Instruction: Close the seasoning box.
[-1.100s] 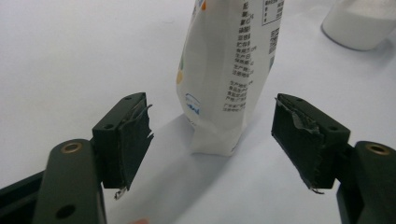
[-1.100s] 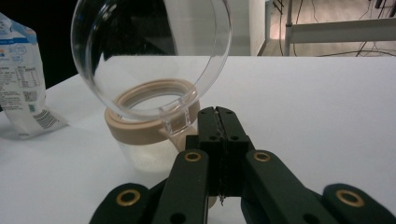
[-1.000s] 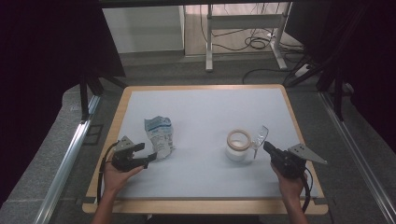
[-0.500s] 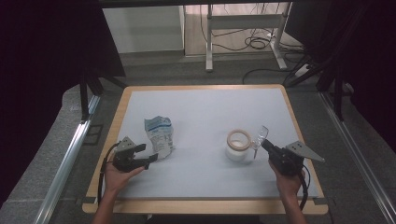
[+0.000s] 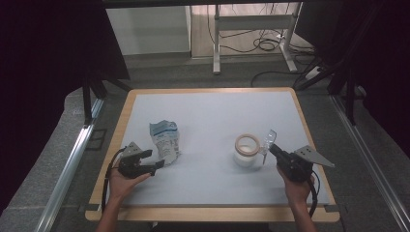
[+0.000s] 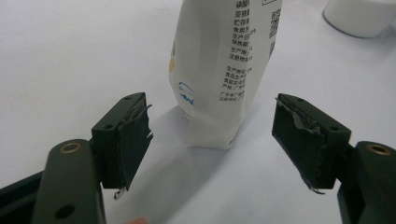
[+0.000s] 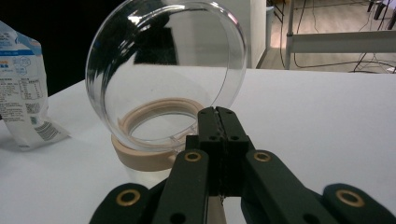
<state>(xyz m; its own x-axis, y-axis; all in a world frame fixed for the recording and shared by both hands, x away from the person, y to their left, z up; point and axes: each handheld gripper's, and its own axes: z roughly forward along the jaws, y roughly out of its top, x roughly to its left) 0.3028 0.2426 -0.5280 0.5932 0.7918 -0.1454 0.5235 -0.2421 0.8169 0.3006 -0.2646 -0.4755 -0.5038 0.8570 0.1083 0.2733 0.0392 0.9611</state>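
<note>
A white and blue printed pouch [image 5: 164, 141] stands left of the table's middle. My left gripper [image 5: 153, 162] is open just in front of it. In the left gripper view the pouch's bottom [image 6: 219, 70] rises a little beyond the spread jaws of that gripper [image 6: 212, 122], touching neither. A white jar with a beige rim [image 5: 246, 150] stands to the right, its mouth open. My right gripper [image 5: 270, 149] is shut on the edge of a clear round lid [image 5: 268, 139]. The lid [image 7: 166, 70] is held upright next to the jar [image 7: 156, 140], above the gripper's jaws [image 7: 217, 116].
The grey-white tabletop [image 5: 212, 116] has a wooden border. Beyond the far edge are a desk frame [image 5: 251, 34] and cables on the floor. Metal rails run along both sides of the table.
The right gripper has edged slightly towards the jar with the lid in it. The left gripper has hardly moved.
</note>
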